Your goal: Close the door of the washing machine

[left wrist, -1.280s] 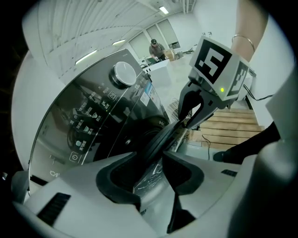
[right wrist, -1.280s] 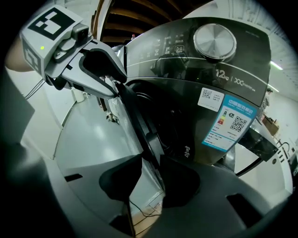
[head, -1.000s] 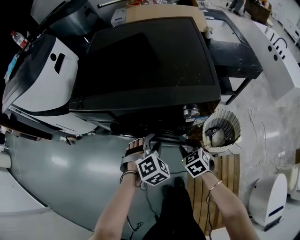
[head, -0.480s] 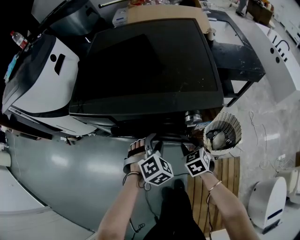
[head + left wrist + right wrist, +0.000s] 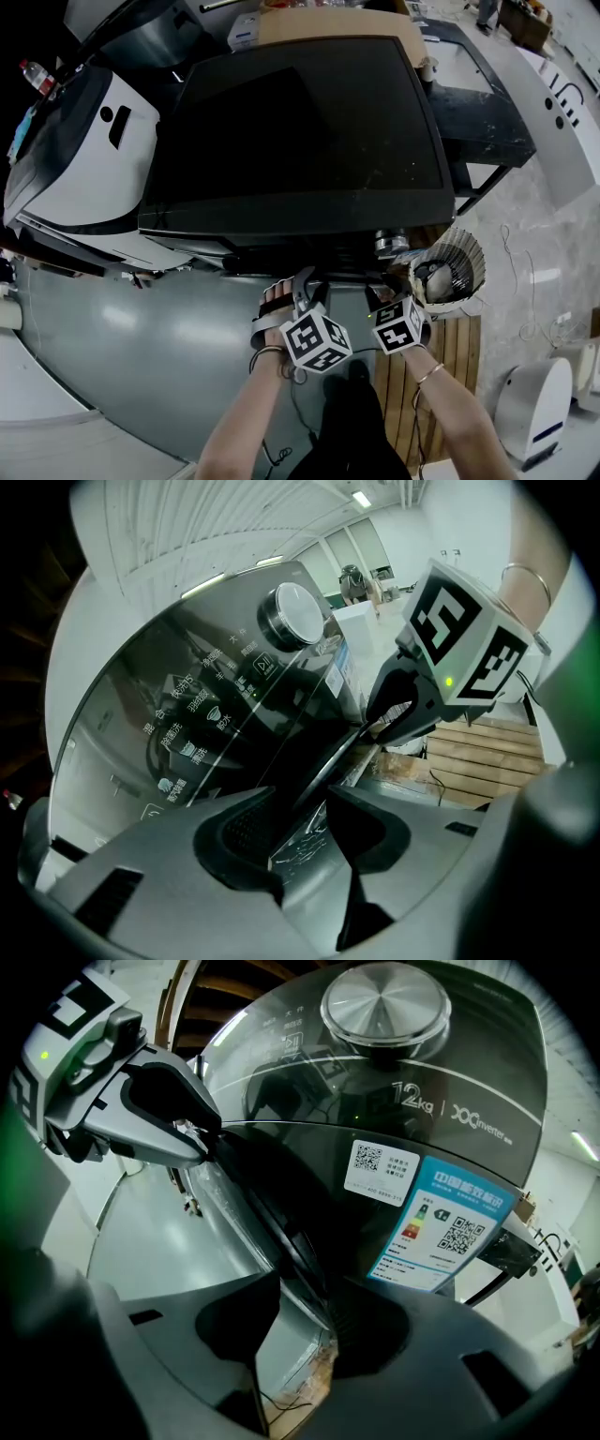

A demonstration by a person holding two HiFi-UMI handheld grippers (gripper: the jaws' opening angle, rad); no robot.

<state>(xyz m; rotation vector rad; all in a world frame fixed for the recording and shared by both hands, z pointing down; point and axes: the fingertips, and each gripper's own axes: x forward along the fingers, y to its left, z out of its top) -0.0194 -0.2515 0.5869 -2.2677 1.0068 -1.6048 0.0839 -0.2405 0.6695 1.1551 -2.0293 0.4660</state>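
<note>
The closing is under way but, as I judge it, not finished. The round door [image 5: 281,1232] of the front-loading washing machine [image 5: 450,1082] stands out from the machine's front and is seen edge-on. Its dark rim runs out from the cabinet below the control knob [image 5: 384,1002] and beside the energy label [image 5: 436,1222]. How far ajar it is I cannot tell, since in the head view the machine's dark top and the two marker cubes hide it. Both tools sit close together at that rim, at the front of the machine above the grey floor [image 5: 141,328]. The left claw [image 5: 305,832] is partly spread. The rim and its shiny film fill the gap between its pads, so it reads as pinching the door's edge. The right claw [image 5: 305,1330] is opening. The rim passes between its jaws close to one pad, while floor shows through the gap beside the other, so it presses on nothing. The next move probably calls for swinging the door in toward the drum opening, then pushing on its face near the free edge until the latch catches. A claw clasped round the rim would get trapped between door and cabinet, so the left one likely has to let go before the last bit of travel.
</note>
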